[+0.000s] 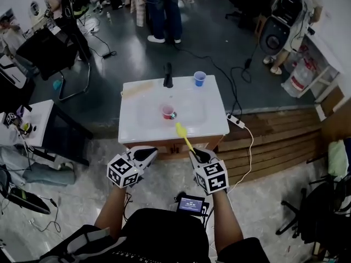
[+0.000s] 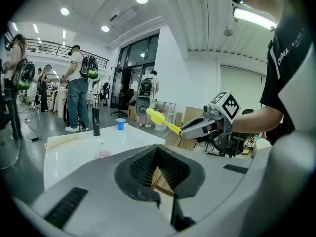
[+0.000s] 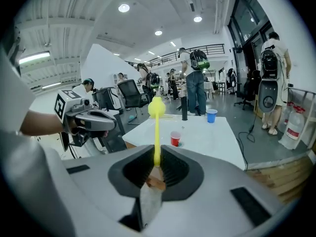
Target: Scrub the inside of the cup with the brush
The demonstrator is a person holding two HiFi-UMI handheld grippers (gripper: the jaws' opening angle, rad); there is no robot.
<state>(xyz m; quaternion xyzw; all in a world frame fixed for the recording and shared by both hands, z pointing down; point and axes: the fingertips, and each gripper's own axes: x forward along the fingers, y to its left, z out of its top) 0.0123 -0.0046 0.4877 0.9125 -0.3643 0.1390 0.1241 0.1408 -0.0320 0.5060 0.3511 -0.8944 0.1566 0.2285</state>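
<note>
In the head view I am holding both grippers low in front of the white sink top (image 1: 215, 123), short of its near edge. The right gripper (image 1: 196, 154) is gripping the yellow brush (image 1: 185, 138) by its thin handle, with the brush head pointing up over the near rim. The red cup (image 1: 168, 112) is standing upright in the middle of the basin, well apart from the brush. A blue cup (image 1: 199, 78) is sitting at the far edge, just beside the black faucet (image 1: 168, 74). The left gripper (image 1: 148, 154) is hovering level with the right one, apart from it.

In the left gripper view I am seeing its ribbed pads meeting at their tips with nothing between them. Beyond them, the right gripper is reaching in from the right with the brush sticking out towards the blue cup. The red cup is showing only as a pale pink spot on the white top.

In the right gripper view the jaws are clamping the brush handle, which is rising straight up to the yellow head. The red cup is standing just right of the handle, further off on the top.
</note>
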